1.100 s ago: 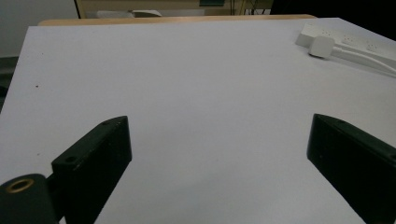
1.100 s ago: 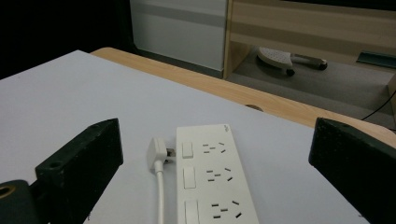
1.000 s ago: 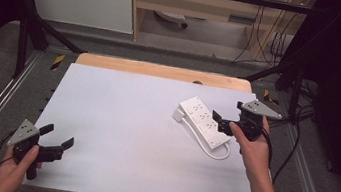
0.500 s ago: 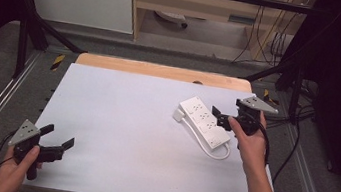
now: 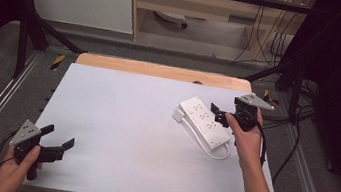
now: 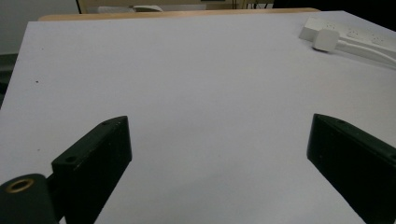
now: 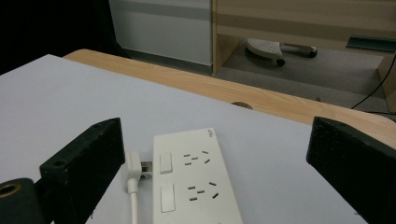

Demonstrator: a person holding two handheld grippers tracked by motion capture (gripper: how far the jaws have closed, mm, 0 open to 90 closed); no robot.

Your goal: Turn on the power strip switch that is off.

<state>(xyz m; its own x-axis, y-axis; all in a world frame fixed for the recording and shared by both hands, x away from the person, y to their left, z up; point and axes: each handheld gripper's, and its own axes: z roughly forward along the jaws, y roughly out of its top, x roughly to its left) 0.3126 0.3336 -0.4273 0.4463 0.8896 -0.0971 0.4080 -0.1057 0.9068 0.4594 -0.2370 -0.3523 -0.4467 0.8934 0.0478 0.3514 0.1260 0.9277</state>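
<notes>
A white power strip (image 5: 203,122) lies slantwise on the right part of the white table top (image 5: 129,120). Its white plug (image 5: 178,115) rests at the strip's far left end, and its cord loops at the near end (image 5: 219,155). My right gripper (image 5: 217,114) hovers open at the strip's right side, with the jaws pointing left over it. Between those jaws lie the strip's sockets and switches (image 7: 196,182) and a cord end (image 7: 134,170) beside them. My left gripper (image 5: 58,136) is held open at the near left corner with nothing in it; far off from it lie the strip (image 6: 359,35) and plug (image 6: 325,38).
A wooden strip (image 5: 162,70) borders the table's far edge. Metal rails (image 5: 309,171) run along both sides, and cables (image 5: 298,144) hang at the right. A cabinet and shelf (image 5: 196,4) stand beyond the table. The white surface spreads wide between the two grippers.
My right gripper has drifted slightly toward the far side beside the strip, still open. The left gripper and the strip have stayed put.
</notes>
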